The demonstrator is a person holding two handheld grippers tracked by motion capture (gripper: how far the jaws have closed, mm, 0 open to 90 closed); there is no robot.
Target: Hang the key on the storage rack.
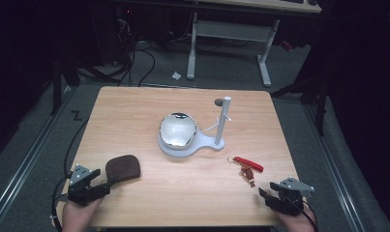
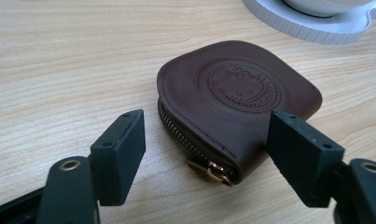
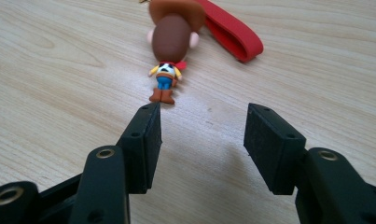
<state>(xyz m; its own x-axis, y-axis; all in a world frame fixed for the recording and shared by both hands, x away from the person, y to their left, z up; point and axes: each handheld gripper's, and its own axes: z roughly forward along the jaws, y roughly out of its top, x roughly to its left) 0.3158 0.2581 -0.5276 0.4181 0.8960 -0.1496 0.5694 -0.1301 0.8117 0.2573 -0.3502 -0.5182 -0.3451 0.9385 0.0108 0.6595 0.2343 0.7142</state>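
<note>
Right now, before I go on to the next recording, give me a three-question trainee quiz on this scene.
1. True or false: the left gripper is clamped shut on the brown zip pouch.
2. What lies just ahead of the right gripper? A) a metal spoon B) a small figure keychain on a red strap C) a blue cup
3. What stands at the middle of the table?

Key:
1. False; its jaws stand open, with the pouch's zip corner between them.
2. B
3. A shiny round bowl on a white stand with an upright post.

Shiny bowl (image 1: 177, 129) on white stand (image 1: 183, 147) w/ post (image 1: 223, 120) (mid-table (image 1: 134, 106)).
</note>
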